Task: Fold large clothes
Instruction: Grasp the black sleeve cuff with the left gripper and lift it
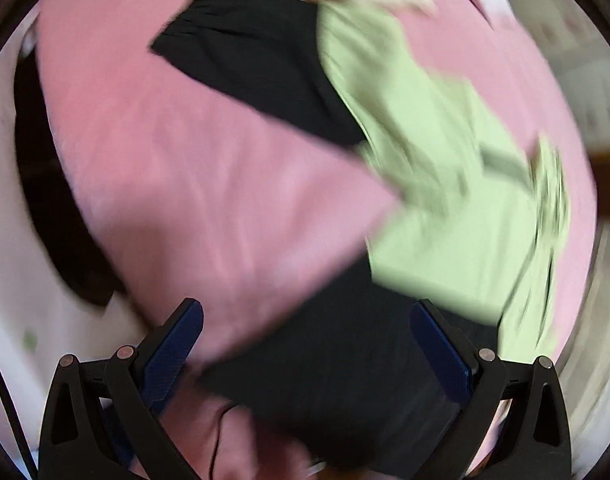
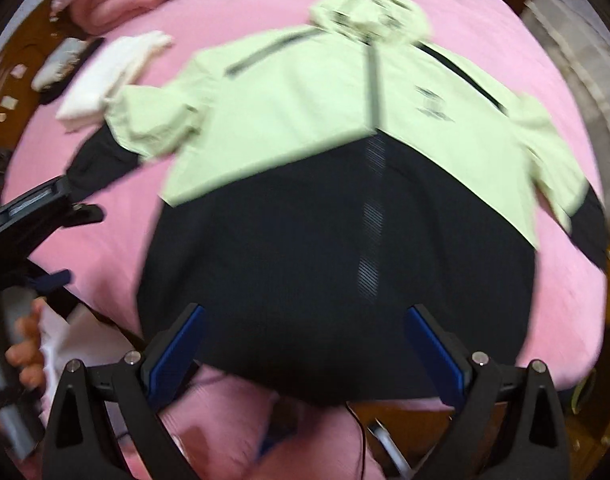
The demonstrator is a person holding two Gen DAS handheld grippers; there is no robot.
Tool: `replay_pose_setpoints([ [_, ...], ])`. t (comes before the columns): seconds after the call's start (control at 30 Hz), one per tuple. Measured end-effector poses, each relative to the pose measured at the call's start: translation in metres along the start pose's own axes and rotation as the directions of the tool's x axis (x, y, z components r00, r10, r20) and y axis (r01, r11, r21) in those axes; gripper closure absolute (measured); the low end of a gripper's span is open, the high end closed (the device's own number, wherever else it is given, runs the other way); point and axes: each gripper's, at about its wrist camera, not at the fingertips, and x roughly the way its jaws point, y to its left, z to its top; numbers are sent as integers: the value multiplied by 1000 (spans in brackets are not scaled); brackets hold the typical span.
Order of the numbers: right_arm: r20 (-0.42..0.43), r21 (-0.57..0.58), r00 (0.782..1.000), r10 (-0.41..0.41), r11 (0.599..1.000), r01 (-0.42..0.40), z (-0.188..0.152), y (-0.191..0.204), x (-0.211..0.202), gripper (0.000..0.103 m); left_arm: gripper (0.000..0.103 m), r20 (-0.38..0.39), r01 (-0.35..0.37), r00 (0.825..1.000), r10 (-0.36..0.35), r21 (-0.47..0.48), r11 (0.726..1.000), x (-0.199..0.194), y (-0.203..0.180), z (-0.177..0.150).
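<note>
Pale-green and black jacket (image 2: 345, 168) flat, pink bedsheet (image 2: 485, 32) wrinkled

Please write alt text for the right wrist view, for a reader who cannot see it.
A light green and black jacket lies spread flat, front up, on a pink bed sheet. The open right gripper hovers over its black hem, and folded white cloth lies to the left.
</note>
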Motion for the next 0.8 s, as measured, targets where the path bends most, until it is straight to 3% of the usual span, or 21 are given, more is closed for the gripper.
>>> replay_pose_setpoints([
  [0.13,36,17,999,26,1000,-27,42,39,33,4,5,95,19,995,2,-213,977,26,45,67],
  [0.27,35,56,999,23,998,-25,70,60,57,4,14,189,116,981,-47,-374,920,54,81,118],
  [0.33,14,63,1000,21,998,-22,77,67,70,4,21,206,125,978,-43,-406,905,68,91,137],
  [0.47,-22,41,1000,22,999,-21,82,76,85,4,21,231,112,973,-11,-428,897,92,106,169],
  [0.57,-43,2,999,-2,1000,2,83,82,95,4,21,300,101,954,20,-381,919,92,102,183],
  [0.6,-47,-5,999,-6,1000,6,82,82,98,4,26,326,104,945,17,-352,930,90,98,186],
  [0.63,-52,-7,999,-7,1000,7,83,83,100,4,41,358,105,933,14,-311,945,89,93,189],
  [0.67,-60,-4,998,-5,1000,4,83,82,103,4,49,377,98,926,19,-288,953,90,89,192],
  [0.73,-65,9,998,2,1000,-1,84,80,106,4,78,400,91,916,20,-257,962,92,81,202],
  [0.8,-53,18,999,8,1000,-7,85,78,105,4,88,423,117,906,3,-258,959,90,76,209],
])
